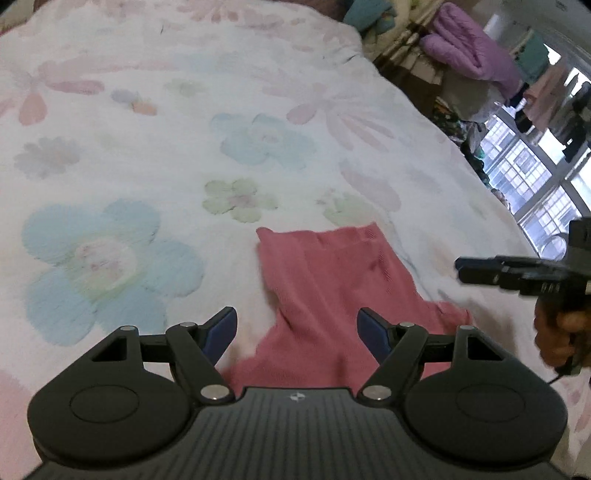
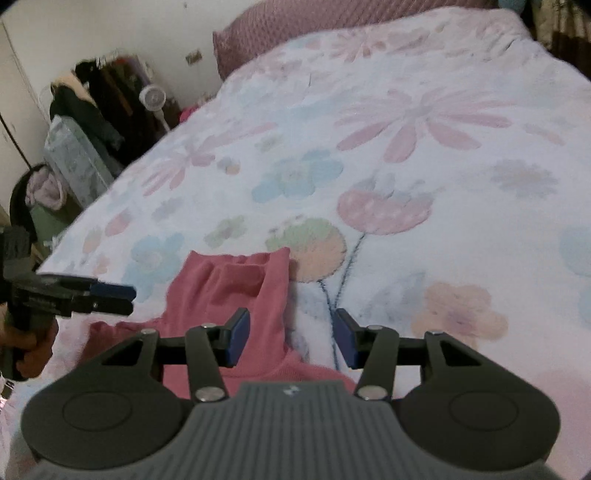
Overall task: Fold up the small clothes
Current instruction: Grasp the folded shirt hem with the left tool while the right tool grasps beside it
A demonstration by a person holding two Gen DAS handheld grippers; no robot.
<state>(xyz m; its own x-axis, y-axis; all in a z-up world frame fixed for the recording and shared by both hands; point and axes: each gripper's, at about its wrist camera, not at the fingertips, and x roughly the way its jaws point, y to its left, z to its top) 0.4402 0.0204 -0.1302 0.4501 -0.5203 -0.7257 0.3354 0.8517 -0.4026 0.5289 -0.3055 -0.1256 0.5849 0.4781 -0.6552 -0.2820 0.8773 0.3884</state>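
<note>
A small pink garment (image 1: 325,288) lies partly folded on the flowered bedspread (image 1: 184,147). It also shows in the right wrist view (image 2: 229,291). My left gripper (image 1: 297,332) is open and empty, hovering over the garment's near part. My right gripper (image 2: 291,341) is open and empty, over the garment's right edge. In the left wrist view the right gripper (image 1: 465,271) comes in from the right, apart from the cloth. In the right wrist view the left gripper (image 2: 127,295) comes in from the left, by the garment's left side.
The bedspread (image 2: 406,147) covers the whole bed. A pink headboard (image 2: 332,26) is at the far end. Purple bedding (image 1: 472,48) and a window (image 1: 535,177) are beyond the bed's right edge. Hanging dark clothes (image 2: 99,96) and a fan (image 2: 153,99) stand to the left.
</note>
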